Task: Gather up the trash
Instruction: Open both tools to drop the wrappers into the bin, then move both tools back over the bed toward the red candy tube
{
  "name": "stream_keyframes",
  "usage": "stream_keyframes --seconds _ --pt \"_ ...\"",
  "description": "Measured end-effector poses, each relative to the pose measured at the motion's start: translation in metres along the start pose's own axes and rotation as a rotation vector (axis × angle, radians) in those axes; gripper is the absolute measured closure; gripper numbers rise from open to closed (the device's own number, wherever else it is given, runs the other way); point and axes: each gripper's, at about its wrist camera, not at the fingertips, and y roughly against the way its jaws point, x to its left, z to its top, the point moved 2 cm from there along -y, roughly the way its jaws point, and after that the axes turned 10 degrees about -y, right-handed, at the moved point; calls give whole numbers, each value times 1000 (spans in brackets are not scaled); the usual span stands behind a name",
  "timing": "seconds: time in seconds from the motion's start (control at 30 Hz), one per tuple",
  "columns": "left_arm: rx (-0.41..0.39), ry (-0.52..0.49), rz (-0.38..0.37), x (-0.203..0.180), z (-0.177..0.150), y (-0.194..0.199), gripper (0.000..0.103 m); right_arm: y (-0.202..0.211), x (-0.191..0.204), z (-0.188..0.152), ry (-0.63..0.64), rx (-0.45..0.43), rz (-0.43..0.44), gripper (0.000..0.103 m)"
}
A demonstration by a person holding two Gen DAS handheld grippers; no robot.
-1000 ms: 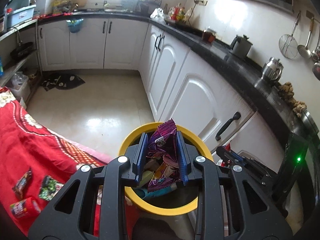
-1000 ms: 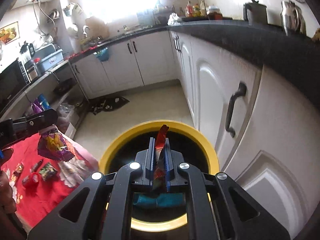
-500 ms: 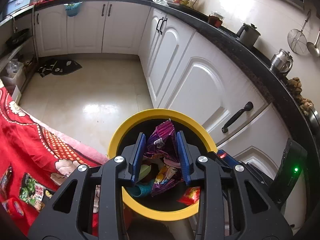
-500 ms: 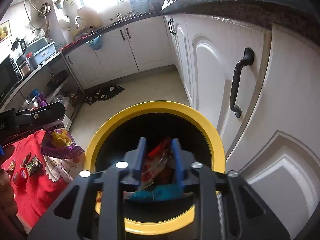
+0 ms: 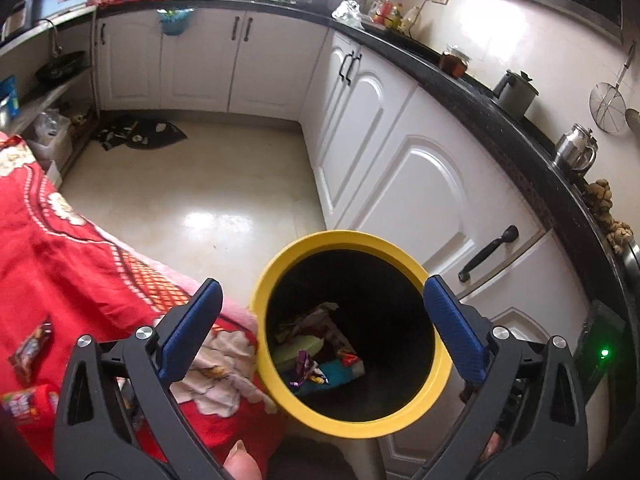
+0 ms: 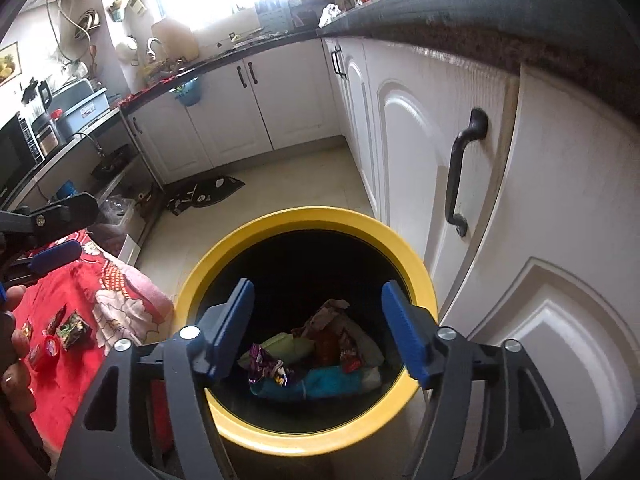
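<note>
Left wrist view: the wrappers (image 5: pixel 316 344) lie heaped at the bottom of the yellow bin (image 5: pixel 352 426), which stands on the floor between the red cloth (image 5: pixel 72 272) and the white cabinets (image 5: pixel 424 200). A second ago the left gripper (image 5: pixel 320 320) pinched a purple packet over the bin's mouth and the right gripper (image 6: pixel 318 320) clamped a red wrapper; both sets of jaws have just been opening, and nothing is between either pair now. The purple packet (image 6: pixel 266 364) and a red wrapper (image 6: pixel 348 352) show among the litter inside, in the right wrist view. So this load looks delivered. The left gripper hangs over the rim with its blue pads spread as wide as they go, one pad over the cloth edge, the other over the bin's far side, touching nothing. The right gripper points down into the bin with its jaws well parted, though less wide, and holds nothing either. More trash is left on the cloth: a few small packets (image 6: pixel 72 328) and a red round piece (image 6: pixel 48 350) near the person's hand (image 6: pixel 14 344), so I judge the task unfinished, with another pick-up trip to the cloth due.
</note>
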Motion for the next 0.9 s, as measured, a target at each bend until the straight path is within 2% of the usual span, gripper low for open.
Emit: stream_keyframes --seconds 0.37,0.9 --pt "-53 10 67 18 -7 40 11 33 23 5 34 -61 46 26" --pt "-119 46 144 51 -21 90 11 60 64 2 115 -83 130 25"
